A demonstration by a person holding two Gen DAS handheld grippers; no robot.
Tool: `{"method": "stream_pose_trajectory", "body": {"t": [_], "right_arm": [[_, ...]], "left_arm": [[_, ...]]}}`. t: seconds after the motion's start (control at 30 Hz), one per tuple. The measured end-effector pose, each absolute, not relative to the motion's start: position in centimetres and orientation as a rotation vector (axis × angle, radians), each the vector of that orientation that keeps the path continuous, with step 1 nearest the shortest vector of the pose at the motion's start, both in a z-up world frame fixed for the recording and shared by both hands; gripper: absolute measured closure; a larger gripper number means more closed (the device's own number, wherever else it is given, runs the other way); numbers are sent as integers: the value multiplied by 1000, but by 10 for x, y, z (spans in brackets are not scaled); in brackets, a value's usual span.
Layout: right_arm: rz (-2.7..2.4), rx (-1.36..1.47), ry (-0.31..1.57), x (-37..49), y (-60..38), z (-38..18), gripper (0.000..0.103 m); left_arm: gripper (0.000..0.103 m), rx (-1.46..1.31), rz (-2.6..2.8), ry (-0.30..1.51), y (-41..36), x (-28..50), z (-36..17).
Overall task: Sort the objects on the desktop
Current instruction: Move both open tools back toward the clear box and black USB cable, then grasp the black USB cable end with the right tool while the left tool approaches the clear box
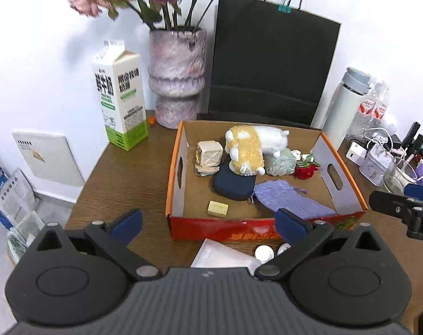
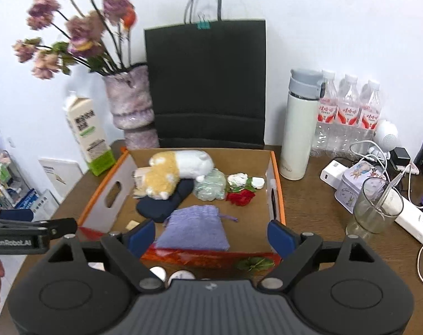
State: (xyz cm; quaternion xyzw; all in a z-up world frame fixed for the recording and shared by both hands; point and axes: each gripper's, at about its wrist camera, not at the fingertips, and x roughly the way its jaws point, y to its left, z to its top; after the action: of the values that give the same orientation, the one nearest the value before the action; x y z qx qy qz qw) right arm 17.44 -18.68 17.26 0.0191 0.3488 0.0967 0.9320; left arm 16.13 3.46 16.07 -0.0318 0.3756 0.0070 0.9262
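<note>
A purple pouch lies flat at the box's near edge, long axis running toward the far wall. The right gripper hovers just before it, nearer than the left gripper. Both are spread, empty.

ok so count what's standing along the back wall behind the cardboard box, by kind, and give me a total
Milk carton: 1
Flower vase: 1
Black paper bag: 1
White thermos: 1
Water bottles: 3
Total: 7
</note>
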Motion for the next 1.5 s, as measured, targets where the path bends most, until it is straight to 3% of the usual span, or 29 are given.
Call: {"method": "stream_pose_trajectory", "body": {"t": [0.27, 0.6, 1.13, 1.3, 1.5], "right_arm": [[258, 40, 662, 102, -189, 159, 13], [297, 21, 636, 3, -189, 102, 13], [200, 23, 625, -99, -196, 38, 14], [206, 17, 615, -105, -194, 28, 22], [187, -9, 641, -92, -186, 13, 41]], "left_arm": [[0, -67, -35, 639, 30, 83, 159], [0, -6, -88, 575, 16, -10, 98], [0, -29, -45, 614, 13, -112, 34], [0, -45, -49, 627, 12, -109, 28], [0, -44, -37, 656, 14, -96, 19]]}}
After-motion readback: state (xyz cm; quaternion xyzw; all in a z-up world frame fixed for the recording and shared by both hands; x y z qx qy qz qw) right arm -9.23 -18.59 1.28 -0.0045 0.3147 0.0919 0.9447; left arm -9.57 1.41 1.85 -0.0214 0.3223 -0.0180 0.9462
